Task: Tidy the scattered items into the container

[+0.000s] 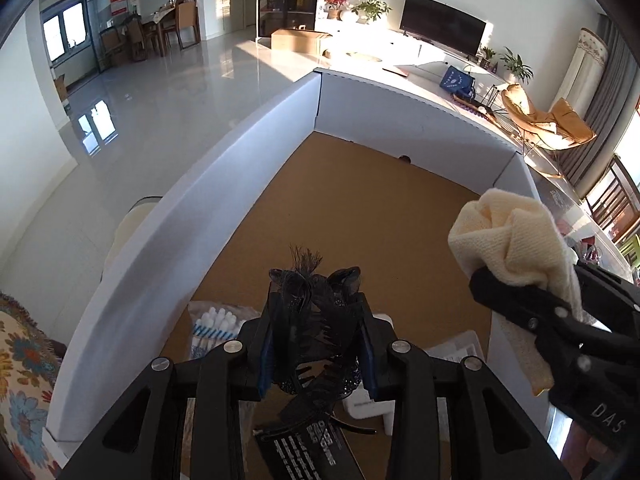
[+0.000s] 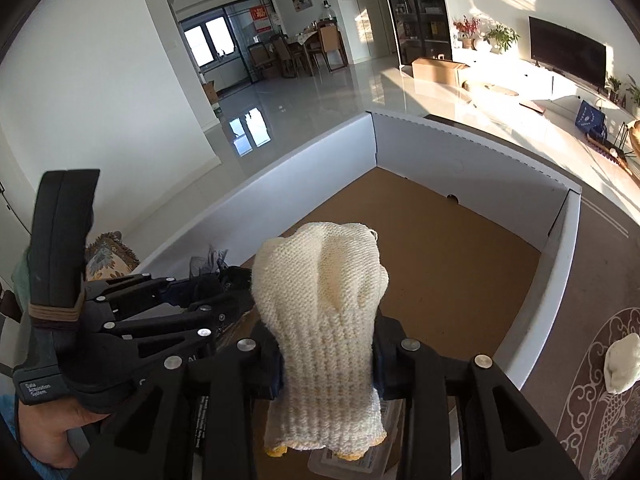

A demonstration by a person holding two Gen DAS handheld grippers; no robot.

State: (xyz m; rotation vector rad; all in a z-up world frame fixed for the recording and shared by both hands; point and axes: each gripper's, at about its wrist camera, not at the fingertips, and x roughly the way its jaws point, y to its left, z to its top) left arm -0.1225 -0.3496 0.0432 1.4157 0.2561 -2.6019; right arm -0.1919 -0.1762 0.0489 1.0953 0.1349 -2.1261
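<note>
Item 1. Container (image 1: pixel 248 184): an open white cardboard box with a brown floor, seen from above in both wrist views. Its far half is bare; at the near end a packet of cotton swabs (image 1: pixel 212 330), a white plastic piece (image 1: pixel 370 404) and a black printed tag (image 1: pixel 308 452) are already lodged.

Item 2. Left gripper (image 1: pixel 316 344): the fingers are clamped on a black feathered hair clip (image 1: pixel 316 320), which is held above the near end of the box, inside the line of its walls.

Item 3. Right gripper (image 2: pixel 326 364): the fingers are clamped on a cream knitted glove (image 2: pixel 324 308) with a yellow cuff edge. The glove is bunched above the fingers and hangs below them, and it is carried over the box interior beside the left gripper.

Item 4. Outstanding: one pale crumpled object (image 2: pixel 622 364) is seen outside the box on a patterned rug (image 2: pixel 592 400); what it is cannot be told.

Handling note. The step in hand is judged to be release of both held items. It is advised that each gripper be lowered close to the brown floor before the fingers are parted, and that the grippers be kept apart, so that the feathers are not snagged on the knit. The bare far half is judged the better drop zone. The clip's teeth may catch on a finger pad; a clean fall is to be confirmed before withdrawal.
</note>
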